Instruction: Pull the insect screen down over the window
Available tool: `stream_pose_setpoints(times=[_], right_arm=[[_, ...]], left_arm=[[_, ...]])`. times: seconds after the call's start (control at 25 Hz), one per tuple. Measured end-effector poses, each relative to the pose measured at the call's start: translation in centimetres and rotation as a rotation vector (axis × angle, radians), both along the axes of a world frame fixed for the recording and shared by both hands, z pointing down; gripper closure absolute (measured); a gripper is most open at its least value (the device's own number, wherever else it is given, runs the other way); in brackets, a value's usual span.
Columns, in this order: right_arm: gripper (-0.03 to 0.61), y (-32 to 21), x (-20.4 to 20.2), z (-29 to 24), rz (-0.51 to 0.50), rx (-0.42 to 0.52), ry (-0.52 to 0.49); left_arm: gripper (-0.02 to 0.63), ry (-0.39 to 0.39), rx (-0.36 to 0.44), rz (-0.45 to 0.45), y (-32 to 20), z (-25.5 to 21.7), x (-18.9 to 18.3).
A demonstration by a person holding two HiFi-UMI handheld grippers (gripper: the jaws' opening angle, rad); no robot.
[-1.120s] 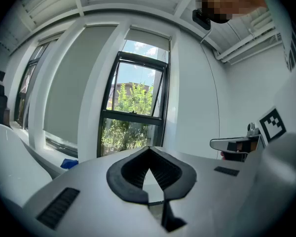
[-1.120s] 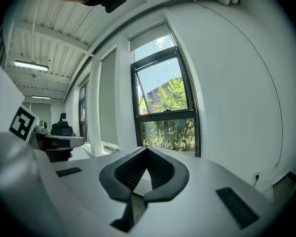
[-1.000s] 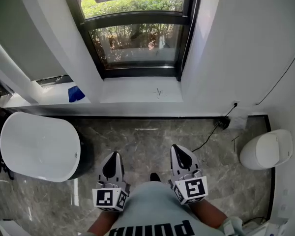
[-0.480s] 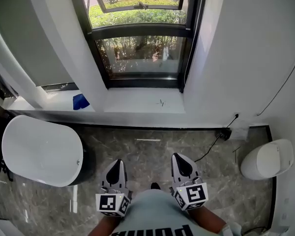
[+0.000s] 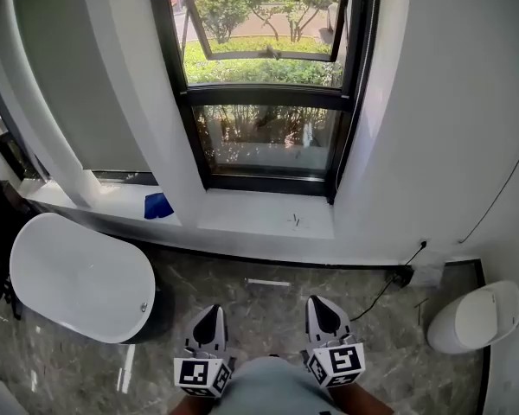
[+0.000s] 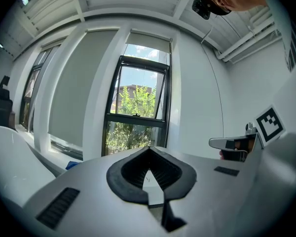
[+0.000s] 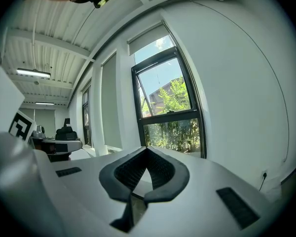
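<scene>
On the far left, a white tub sits on the floor. Just past it, a small blue thing lies on the ledge. The left gripper is low and near the person's body. Its fingers are pressed together with nothing in them. The window is far ahead in the middle. Its glass is bare, with no insect screen over it. The screen is probably rolled up in the pale strip above the window, but I cannot tell for sure. The right gripper is shut tight and empty too. Both grippers point at the window from down low. That is most likely because the person is well apart from it and must step closer and reach up first. On the right, a black cable runs along the floor near a white bowl.
</scene>
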State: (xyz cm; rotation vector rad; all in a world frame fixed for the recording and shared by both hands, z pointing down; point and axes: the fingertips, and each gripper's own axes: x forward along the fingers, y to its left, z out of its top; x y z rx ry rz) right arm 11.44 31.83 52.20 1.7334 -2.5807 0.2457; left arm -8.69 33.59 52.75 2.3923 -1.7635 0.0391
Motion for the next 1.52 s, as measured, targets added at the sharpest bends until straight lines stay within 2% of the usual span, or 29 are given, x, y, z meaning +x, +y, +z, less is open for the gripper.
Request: stream_pose_setpoints(times=[0.28,0.48,0.72,0.92,1.08,1.2,1.52], right_arm=[[0.581,-0.2,0.0,-0.9,-0.023,0.026,0.004],[0.583,-1.1,0.5,0.0,-0.021,0.007,0.002],[0.583,-3.6,0.2,0.6,0.004,0.0,0.032],[0.581,-6.8,0.9,1.6,0.027,-0.021,0.033],[0.583,-11.1,0.6,2.6,0.039,-0.039,0.024],[0.583,-15.6,0.0,2.2,0.057,-0.04,0.025],[0.583,-27.6,-3.4,-1.6,0.091,0.012,0.089]], left_arm=[[0.601,-0.02,-0.003,-0.014,0.3,-0.5,0.2],[0.601,-0.036,-0.033,-0.02,0.2,0.3,0.1],[0.601,-0.028,-0.065,-0.012,-2.7,1.2,-0.6],[0.601,-0.013,-0.069,0.031,-8.0,1.4,0.4],[0.601,-0.044,-0.074,0.054,-12.9,2.0,0.0],[0.601,-0.063,-0.085,0.058,-17.4,2.5,-1.2],[0.601,-0.024,-0.057,0.083,-30.7,0.0,-6.0]])
